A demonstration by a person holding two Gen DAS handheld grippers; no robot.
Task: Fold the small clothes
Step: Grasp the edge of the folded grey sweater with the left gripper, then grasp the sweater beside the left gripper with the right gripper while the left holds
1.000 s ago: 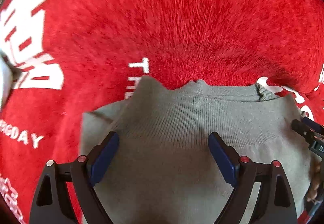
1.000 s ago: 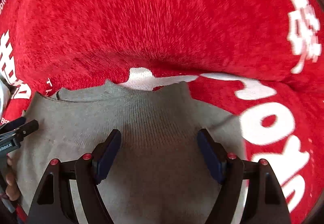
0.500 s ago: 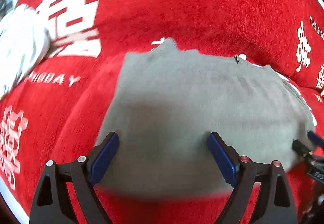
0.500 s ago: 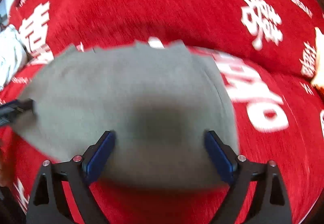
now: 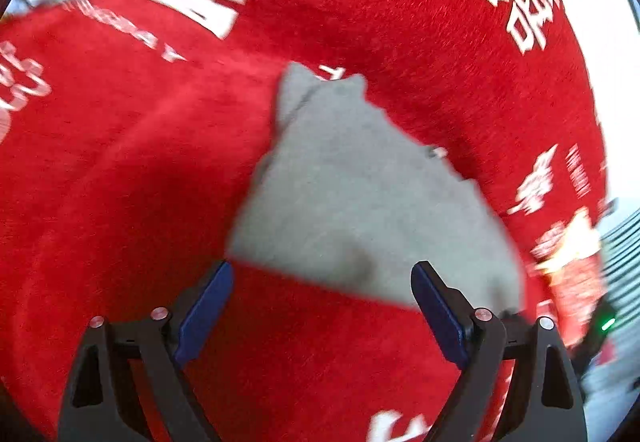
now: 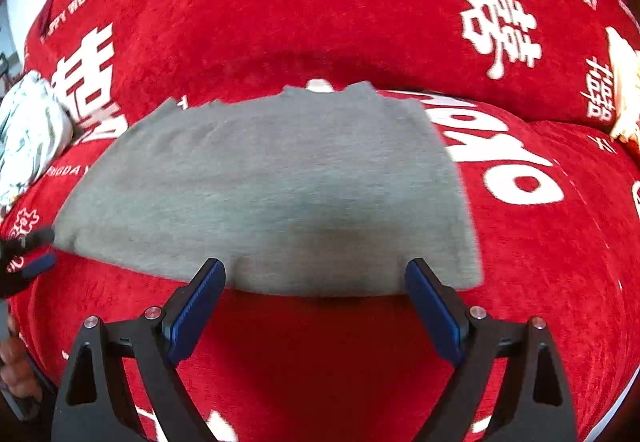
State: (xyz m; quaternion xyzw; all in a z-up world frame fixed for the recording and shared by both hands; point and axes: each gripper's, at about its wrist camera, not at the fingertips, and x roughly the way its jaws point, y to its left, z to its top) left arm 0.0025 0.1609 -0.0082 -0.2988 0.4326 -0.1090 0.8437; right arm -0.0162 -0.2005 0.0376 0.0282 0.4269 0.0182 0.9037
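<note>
The folded grey knitted garment [image 6: 264, 194] lies flat mid-way across the red plush printed cover [image 6: 320, 22]. Both the left gripper [image 5: 320, 306] and right gripper [image 6: 316, 302] hang empty, fingers wide apart; this fold looks finished, so next comes another grasp.

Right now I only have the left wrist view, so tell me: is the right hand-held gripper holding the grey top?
Observer: No. The right hand-held gripper is open. Its jaws have just been opening, with nothing between them, and the grey top lies flat just beyond.
Operator: Where does my left one sit against the top?
Observer: The left hand-held gripper shows at the top's near left corner. I cannot tell whether it touches.
</note>
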